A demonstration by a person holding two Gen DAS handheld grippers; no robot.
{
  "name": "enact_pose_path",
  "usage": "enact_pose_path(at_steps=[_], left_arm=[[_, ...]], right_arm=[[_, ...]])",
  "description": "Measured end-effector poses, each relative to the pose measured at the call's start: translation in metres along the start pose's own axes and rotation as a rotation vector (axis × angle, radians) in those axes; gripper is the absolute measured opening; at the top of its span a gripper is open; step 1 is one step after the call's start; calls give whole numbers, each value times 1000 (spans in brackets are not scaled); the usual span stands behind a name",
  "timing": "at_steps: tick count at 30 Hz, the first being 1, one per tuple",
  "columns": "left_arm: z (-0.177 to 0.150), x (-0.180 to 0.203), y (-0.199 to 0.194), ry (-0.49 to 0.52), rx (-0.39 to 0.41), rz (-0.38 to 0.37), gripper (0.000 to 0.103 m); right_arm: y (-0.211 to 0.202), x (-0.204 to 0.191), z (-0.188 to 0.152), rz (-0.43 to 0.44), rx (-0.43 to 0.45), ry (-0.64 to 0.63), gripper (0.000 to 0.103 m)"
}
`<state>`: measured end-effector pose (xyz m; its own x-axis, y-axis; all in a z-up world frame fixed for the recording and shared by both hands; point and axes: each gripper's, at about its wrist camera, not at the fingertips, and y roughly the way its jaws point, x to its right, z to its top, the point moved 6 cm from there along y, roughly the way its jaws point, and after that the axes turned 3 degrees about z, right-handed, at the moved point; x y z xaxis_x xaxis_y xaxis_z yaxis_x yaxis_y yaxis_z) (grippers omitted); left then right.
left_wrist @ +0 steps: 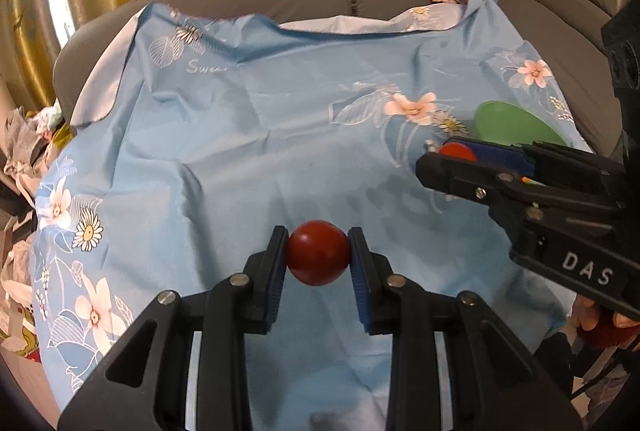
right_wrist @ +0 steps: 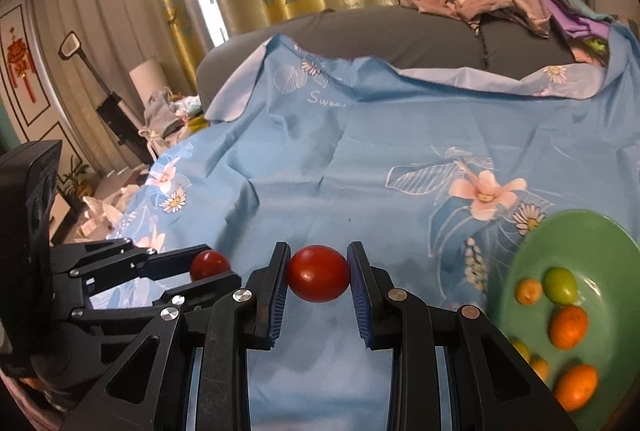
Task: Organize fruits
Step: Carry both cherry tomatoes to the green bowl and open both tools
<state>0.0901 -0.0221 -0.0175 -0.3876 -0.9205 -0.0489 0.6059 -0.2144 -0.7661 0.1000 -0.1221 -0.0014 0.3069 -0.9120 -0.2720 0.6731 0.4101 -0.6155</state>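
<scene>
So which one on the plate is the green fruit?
Look at the blue flowered cloth, then the green plate at its right edge. The green fruit lies nearest the plate's far rim, beside a small orange one; it is the only all-green one there.

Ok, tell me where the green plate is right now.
The green plate sits on the blue floral cloth at the lower right of the right wrist view, just right of the right gripper, with small orange and green fruits on it.
</scene>
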Motion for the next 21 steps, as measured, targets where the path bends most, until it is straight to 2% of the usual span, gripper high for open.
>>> enact_pose_path(at_steps=[10,21], left_arm=[[12,50,-17,85,30,-26,30],[32,122,-13,211,39,-88,30]], right_arm=[[-52,25,-9,-33,71,35,31],[-98,73,-17,-95,138,101,31]])
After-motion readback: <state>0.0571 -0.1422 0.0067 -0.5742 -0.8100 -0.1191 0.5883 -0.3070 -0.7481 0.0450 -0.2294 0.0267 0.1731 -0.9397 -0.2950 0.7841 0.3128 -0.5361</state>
